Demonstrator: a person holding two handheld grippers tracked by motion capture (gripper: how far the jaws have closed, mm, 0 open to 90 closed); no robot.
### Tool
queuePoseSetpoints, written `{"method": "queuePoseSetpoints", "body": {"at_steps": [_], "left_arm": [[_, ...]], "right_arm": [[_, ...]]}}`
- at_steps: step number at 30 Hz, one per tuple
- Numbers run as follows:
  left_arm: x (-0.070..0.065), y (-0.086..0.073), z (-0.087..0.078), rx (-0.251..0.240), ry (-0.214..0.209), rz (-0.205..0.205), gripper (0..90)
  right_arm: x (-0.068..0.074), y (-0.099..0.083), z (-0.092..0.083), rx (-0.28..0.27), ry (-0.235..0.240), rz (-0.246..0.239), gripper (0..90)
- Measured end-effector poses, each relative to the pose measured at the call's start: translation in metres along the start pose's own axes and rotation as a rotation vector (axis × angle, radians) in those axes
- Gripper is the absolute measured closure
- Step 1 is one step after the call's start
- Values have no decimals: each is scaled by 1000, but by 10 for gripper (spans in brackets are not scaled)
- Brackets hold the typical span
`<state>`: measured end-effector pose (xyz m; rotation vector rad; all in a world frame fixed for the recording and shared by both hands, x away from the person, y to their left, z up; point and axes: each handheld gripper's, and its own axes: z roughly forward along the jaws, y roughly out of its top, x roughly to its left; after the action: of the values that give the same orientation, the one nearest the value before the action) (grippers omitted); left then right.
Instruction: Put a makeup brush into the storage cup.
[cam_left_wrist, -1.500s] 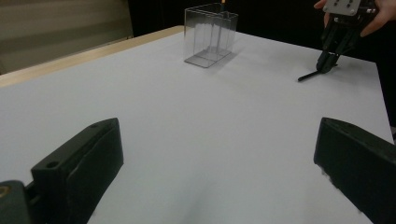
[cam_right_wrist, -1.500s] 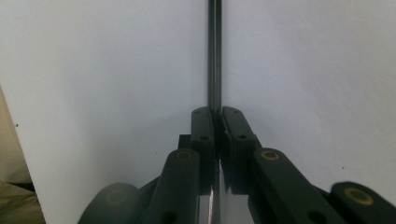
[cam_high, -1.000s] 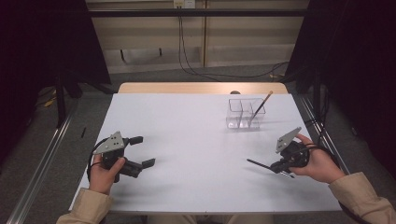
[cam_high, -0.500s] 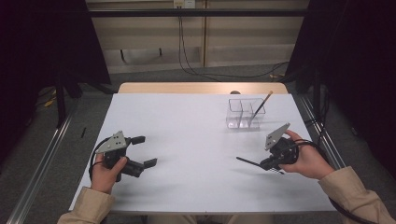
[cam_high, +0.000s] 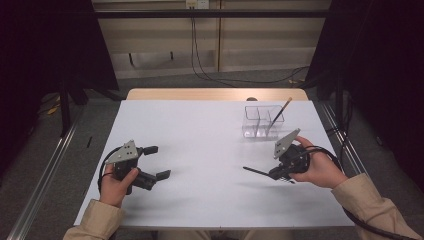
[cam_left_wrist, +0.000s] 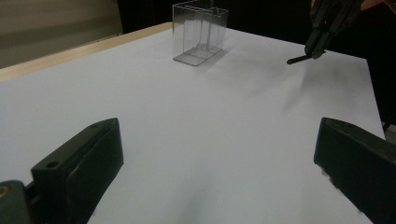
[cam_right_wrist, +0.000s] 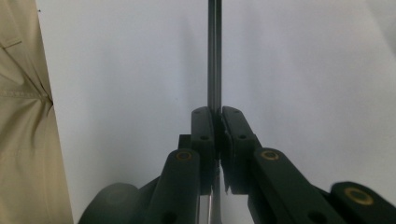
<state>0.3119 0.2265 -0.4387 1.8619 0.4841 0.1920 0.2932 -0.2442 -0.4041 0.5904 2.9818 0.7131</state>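
Observation:
My right gripper (cam_high: 274, 174) hovers just above the right part of the white table (cam_high: 200, 130), shut on a thin dark stick (cam_high: 254, 171) that points left. In the right gripper view the pads (cam_right_wrist: 204, 122) pinch the grey stick (cam_right_wrist: 214, 56), which runs straight ahead. A clear divided container (cam_high: 261, 122) stands behind it, with a wooden-handled stick (cam_high: 278, 114) leaning in it. My left gripper (cam_high: 158, 162) rests at the front left, open and holding nothing. The left gripper view has its wide jaws (cam_left_wrist: 215, 172), the container (cam_left_wrist: 198, 32) and the far right gripper (cam_left_wrist: 318, 43) with its stick (cam_left_wrist: 297, 59).
A beige sleeve (cam_right_wrist: 21, 121) fills the left side of the right gripper view. A wooden strip (cam_high: 215, 94) edges the table's far side. Metal rails (cam_high: 45, 170) run along the floor to the left, and cables (cam_high: 240, 80) lie behind the table.
The right hand has carried the dark stick leftward, toward the table's middle, and slightly up. The left hand and its gripper have stayed put.

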Motion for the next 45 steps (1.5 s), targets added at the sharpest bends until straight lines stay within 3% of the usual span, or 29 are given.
{"method": "queuePoseSetpoints", "body": {"at_steps": [21, 34, 45], "left_arm": [[-3, 0, 6, 13, -17, 5, 13], [-5, 6, 11, 18, -36, 13, 13], [-13, 15, 24, 46, -87, 30, 10]], "right_arm": [[5, 26, 5, -24, 13, -54, 844], [12, 45, 17, -1, 34, -90, 844], [18, 57, 22, 15, 44, -105, 844]]}}
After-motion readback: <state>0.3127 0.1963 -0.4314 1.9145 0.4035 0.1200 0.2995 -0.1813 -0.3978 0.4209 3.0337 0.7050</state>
